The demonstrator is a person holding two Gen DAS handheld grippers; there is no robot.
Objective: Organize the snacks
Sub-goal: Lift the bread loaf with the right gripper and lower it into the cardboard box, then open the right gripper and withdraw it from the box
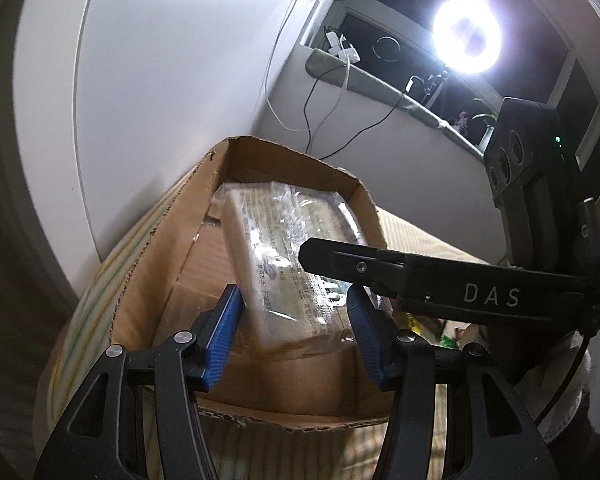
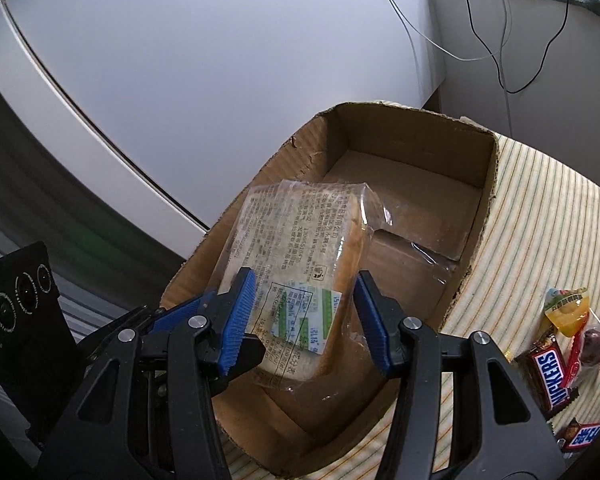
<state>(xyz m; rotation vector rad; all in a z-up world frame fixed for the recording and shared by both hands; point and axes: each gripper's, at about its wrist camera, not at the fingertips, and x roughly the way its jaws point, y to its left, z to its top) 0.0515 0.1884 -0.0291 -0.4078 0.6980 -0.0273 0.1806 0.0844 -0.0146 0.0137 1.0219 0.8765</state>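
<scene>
Both tools are on one clear-wrapped bread pack point(image 2: 300, 264), held over the open cardboard box point(image 2: 420, 148) on the striped worktop point(image 2: 540, 220). Left tool point(image 1: 296, 320) pinches the pack between its blue pads, and right tool point(image 2: 306, 320) pinches the same pack a bit further along. Off to the right, a Snickers bar point(image 2: 550, 372) and other sweets point(image 2: 568, 308) lie on the cloth beside the box.

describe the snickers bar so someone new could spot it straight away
Start at the open cardboard box on the striped cloth, then look to the snack pile beside it, lower right in the right wrist view. The Snickers bar is the brown wrapper with bold blue lettering, unlike the yellow packet above it.
</scene>
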